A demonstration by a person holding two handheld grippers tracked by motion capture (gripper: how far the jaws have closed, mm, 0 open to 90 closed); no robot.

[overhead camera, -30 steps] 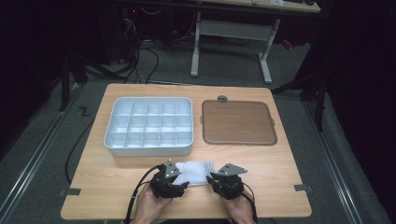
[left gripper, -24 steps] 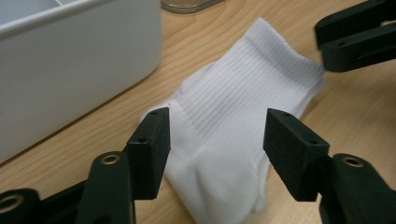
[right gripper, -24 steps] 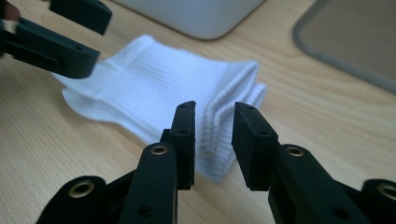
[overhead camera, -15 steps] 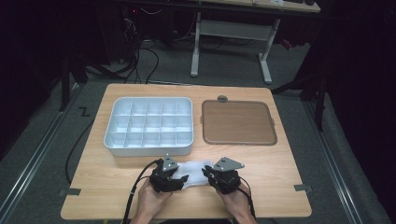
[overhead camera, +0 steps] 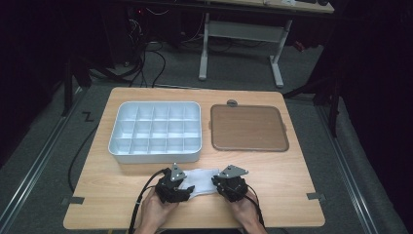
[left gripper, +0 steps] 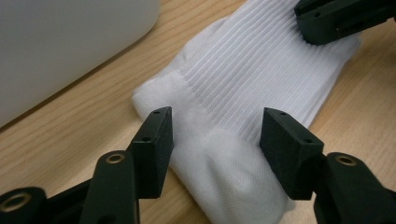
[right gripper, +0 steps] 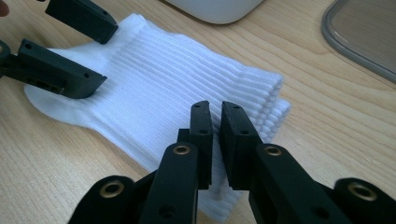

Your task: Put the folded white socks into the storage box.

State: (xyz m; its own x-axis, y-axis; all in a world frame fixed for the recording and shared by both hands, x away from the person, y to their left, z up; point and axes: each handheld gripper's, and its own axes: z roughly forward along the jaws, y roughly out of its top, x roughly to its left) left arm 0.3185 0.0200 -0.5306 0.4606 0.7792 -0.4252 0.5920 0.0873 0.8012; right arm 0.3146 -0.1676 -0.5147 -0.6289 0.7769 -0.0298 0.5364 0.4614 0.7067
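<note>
Between both tongs, white sock [overhead camera: 200, 179], left tongs [left gripper: 215, 135] spread astride it, right tongs [right gripper: 216, 122] pinching its cuff

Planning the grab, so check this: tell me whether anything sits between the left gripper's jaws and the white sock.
Nothing visible does. In the left gripper view, the left gripper has its jaws open on either side of the white sock, which lies flat on the wooden table. The right gripper is at the cuff end, clear of that gap.

A white divided tray [overhead camera: 155, 131] sits on the wooden counter [overhead camera: 97, 185], with a brown lid [overhead camera: 248, 128] just beside it. Beyond the counter, cables [overhead camera: 146, 53] lie on the grey floor [overhead camera: 44, 146] near a white desk frame [overhead camera: 241, 46].
</note>
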